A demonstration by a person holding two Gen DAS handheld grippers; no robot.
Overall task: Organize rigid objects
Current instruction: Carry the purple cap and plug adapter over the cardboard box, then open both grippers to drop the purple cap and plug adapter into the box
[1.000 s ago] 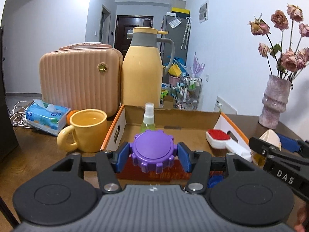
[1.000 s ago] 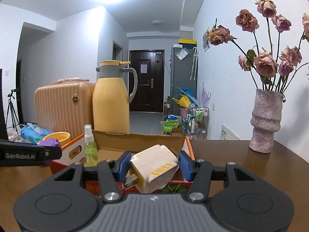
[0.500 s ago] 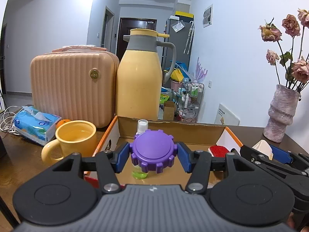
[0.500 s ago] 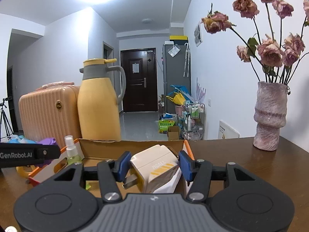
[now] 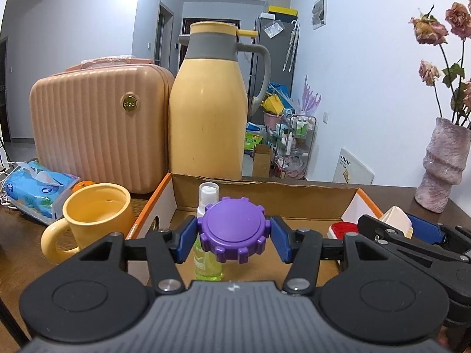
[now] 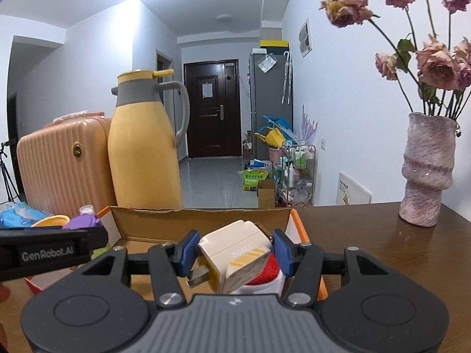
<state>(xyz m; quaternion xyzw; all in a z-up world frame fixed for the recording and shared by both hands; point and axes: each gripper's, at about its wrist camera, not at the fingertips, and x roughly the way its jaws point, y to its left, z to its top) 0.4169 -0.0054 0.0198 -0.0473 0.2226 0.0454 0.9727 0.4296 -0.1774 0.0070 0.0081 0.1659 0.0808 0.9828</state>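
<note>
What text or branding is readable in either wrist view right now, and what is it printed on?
"GenRobot.AI": side of the left hand-held gripper, seen in the right wrist view.
"MGALL", roughly; partly blurred: white charger plug held in the right hand-held gripper.
Gold badge on the peach suitcase: too small to read.
Green bag on the hallway floor: print illegible.

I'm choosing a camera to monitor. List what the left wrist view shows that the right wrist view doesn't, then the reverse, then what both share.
Left wrist only: the whole mug, the spray bottle's green body, the purple cap's full face in the left tool.

Right wrist only: the door, the plug's prongs in the right tool.

Both: box, jug, suitcase, vase, red-topped item.
</note>
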